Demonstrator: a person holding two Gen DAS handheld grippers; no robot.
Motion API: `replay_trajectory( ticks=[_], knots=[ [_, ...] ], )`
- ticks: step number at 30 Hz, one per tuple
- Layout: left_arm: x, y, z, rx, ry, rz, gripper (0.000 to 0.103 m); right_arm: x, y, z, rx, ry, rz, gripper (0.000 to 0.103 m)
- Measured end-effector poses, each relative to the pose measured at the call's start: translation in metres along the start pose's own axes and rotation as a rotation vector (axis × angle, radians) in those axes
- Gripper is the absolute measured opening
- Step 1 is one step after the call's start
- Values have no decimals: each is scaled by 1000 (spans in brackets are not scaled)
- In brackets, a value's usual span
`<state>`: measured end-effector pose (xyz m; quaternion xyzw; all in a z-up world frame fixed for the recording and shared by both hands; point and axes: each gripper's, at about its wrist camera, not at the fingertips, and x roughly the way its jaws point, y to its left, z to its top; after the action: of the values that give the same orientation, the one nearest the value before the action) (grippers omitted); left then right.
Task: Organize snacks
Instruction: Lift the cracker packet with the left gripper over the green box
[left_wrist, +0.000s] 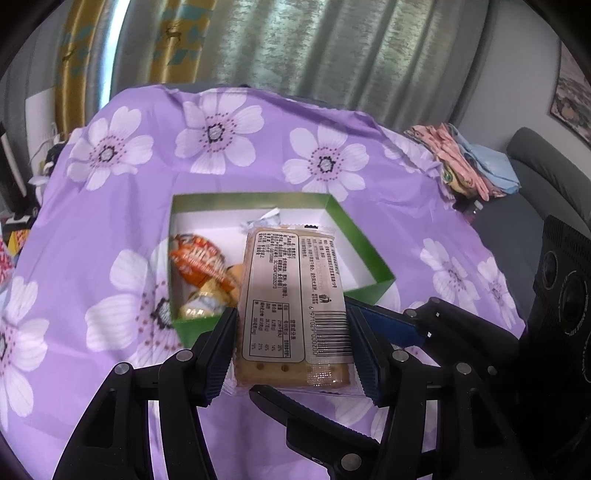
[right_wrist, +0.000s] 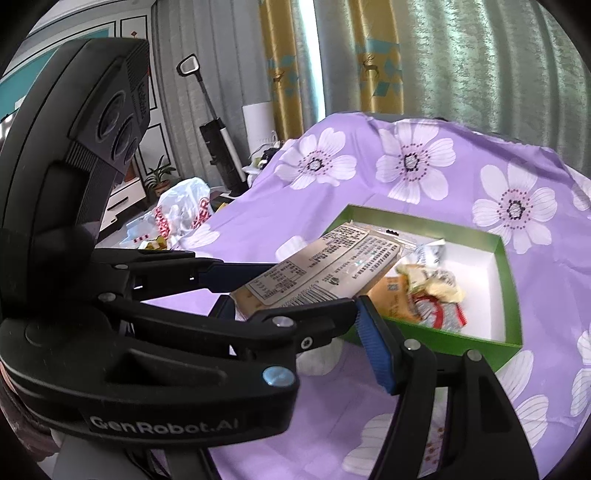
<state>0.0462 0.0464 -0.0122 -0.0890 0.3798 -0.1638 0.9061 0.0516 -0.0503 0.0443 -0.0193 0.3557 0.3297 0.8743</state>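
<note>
We see the left tool (left_wrist: 291, 354) pinching a cracker packet (left_wrist: 291, 295) by its long sides at lower centre, above the near edge of the green box (left_wrist: 364, 243) on the purple flowered table (left_wrist: 110, 229). The right tool (right_wrist: 295, 325) sits lower centre in its view, under the packet; we cannot tell its spread.

Black tool (left_wrist: 291, 347) (ribbed blue pads (right_wrist: 375, 349))
</note>
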Motion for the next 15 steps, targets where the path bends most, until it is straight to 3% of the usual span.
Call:
replay_trajectory(
  ticks=[15],
  knots=[
    [38, -9, 37, 30, -5, -48, 59, 11, -44, 21, 24, -29, -52, 68]
  ],
)
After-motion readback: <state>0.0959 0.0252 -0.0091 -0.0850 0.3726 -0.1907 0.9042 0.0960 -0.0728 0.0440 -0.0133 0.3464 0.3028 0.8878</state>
